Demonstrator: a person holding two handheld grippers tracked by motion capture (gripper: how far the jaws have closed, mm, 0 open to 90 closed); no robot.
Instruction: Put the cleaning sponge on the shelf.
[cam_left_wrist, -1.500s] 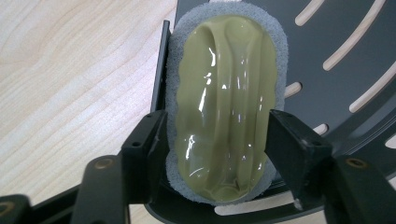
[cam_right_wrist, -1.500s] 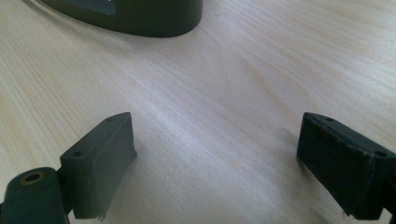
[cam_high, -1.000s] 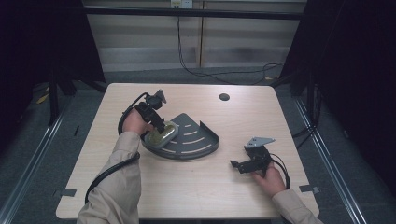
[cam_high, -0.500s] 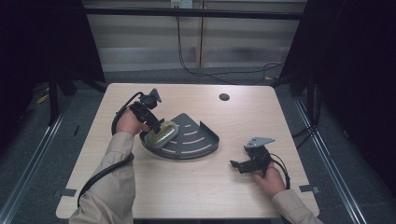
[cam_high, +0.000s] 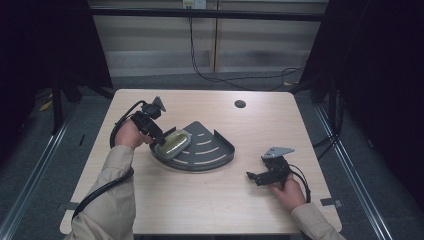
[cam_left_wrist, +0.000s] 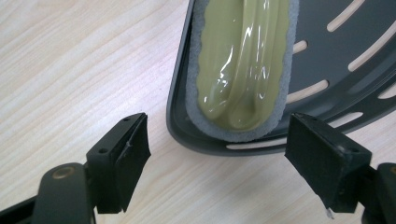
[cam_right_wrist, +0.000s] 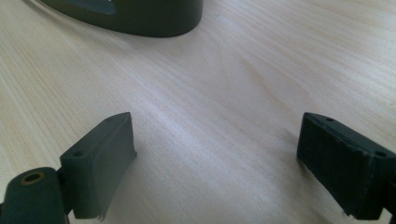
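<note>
A dark grey quarter-round slotted tray (cam_high: 210, 152) lies at the table's middle. In its left corner rests an olive-green sponge with a grey foam rim (cam_high: 172, 142), wrapped in shiny film (cam_left_wrist: 243, 60). My left gripper (cam_high: 159, 136) hovers at the tray's left edge, open, its jaws standing apart just short of the sponge's near end (cam_left_wrist: 217, 149); nothing is between them. The tray's rim (cam_left_wrist: 187, 135) curves between the jaws. My right gripper (cam_high: 253, 177) rests low on the table at the right, open and empty (cam_right_wrist: 215, 158), pointing left toward the tray (cam_right_wrist: 140, 18).
A round dark cable hole (cam_high: 240, 104) sits in the tabletop at the back. Bare wood (cam_high: 210, 200) stretches in front of the tray. Cables trail from both grippers. Dark floor and metal rails surround the table.
My left gripper has drawn back to the left and up, away from the sponge, which stays in the tray. The right gripper has not moved.
</note>
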